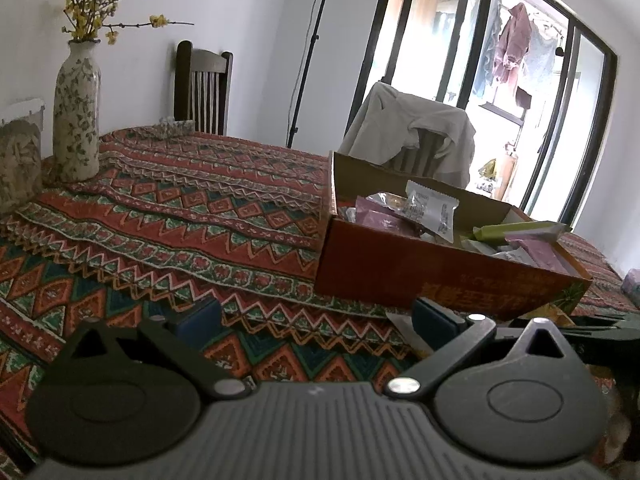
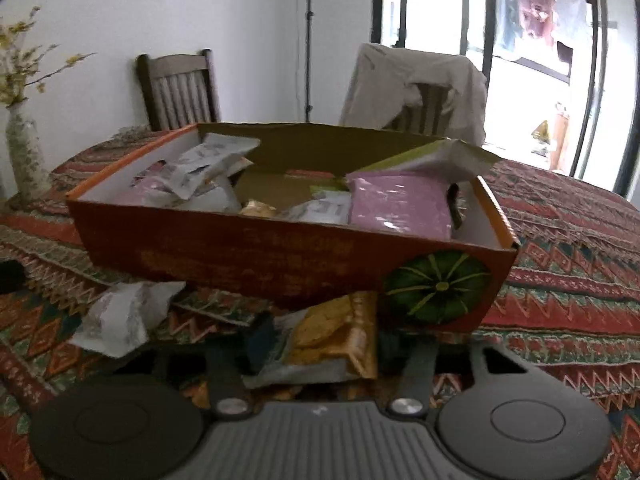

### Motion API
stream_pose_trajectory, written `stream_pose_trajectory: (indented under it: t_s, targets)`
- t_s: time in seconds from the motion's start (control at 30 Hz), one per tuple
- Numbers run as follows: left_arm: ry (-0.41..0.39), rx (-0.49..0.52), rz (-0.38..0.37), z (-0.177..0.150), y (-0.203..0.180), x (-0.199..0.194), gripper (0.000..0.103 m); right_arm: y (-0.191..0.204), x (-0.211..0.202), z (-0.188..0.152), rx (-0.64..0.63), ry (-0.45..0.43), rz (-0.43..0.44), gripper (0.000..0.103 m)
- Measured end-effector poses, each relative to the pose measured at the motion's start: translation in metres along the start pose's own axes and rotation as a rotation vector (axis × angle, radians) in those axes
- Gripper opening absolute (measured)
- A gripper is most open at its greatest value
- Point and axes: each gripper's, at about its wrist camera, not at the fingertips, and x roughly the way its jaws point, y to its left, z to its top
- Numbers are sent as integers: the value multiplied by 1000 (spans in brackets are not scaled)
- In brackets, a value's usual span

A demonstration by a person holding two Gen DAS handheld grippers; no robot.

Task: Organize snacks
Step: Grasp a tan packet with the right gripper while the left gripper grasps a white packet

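Observation:
An open orange cardboard box (image 1: 400,276) with a pumpkin print (image 2: 436,284) sits on the patterned tablecloth and holds several snack packets, pink (image 2: 400,204), white (image 2: 208,160) and green (image 1: 516,228). My left gripper (image 1: 316,320) is open and empty, just left of the box's near corner. My right gripper (image 2: 324,340) is shut on a yellow snack packet (image 2: 332,336), held low in front of the box's near wall. A white snack packet (image 2: 124,312) lies on the cloth at the left of it.
A tall floral vase (image 1: 76,116) with yellow twigs stands at the table's far left. A dark wooden chair (image 1: 204,88) and a chair draped with a beige garment (image 1: 420,132) stand behind the table. A tripod pole (image 1: 308,60) and a glass door lie beyond.

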Motion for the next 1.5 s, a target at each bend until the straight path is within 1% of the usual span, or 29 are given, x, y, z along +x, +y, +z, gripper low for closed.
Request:
stream_pose_trajectory:
  t_s: [0.1,0.13,0.17,0.23,0.27,0.4,0.53,0.77,0.93,1.03,1.1,1.17,1.2,1.3,1.43,1.5]
  targets:
    - [2,-5,-1,0,1,0,103,4,-14,-2,-29,-57,10,28]
    - [2,-6,-1,0,1,1,103,5,-19,-4,-41,-79,14,25]
    - [4,-8,0,0,1,1,103,5,-25,-5,-46,-102,15,19]
    - [8,-10,2,0,1,2,103,3,-38,-8,-34,-153,18,16]
    - [10,-12,1,0,2,2,103,0,-45,-10,-27,-181,15,12]
    - [18,-11,5,0,2,4,103,-19,-58,-10,33,-251,9,12]
    - [21,-9,10,-1,1,5,103,-34,-61,-16,99,-291,21,12]
    - [57,13,32,-1,-4,12,103,-45,-65,-22,160,-318,43,12]
    - [95,59,30,3,-26,13,103,-51,-63,-24,198,-306,36,12]
    - [112,86,13,6,-45,16,103,-51,-61,-24,206,-301,33,12]
    - [121,120,16,7,-60,23,103,-51,-62,-24,207,-306,31,12]
    - [143,144,38,7,-72,34,103,-51,-62,-24,209,-307,29,12]
    - [160,144,51,6,-77,41,103,-51,-62,-24,211,-306,29,12]
    - [194,137,60,4,-87,55,103,-51,-61,-24,214,-299,27,12]
    - [217,149,113,1,-97,68,103,-52,-59,-24,220,-288,25,12]
    - [224,145,114,-2,-99,73,103,-52,-58,-24,220,-287,22,12]
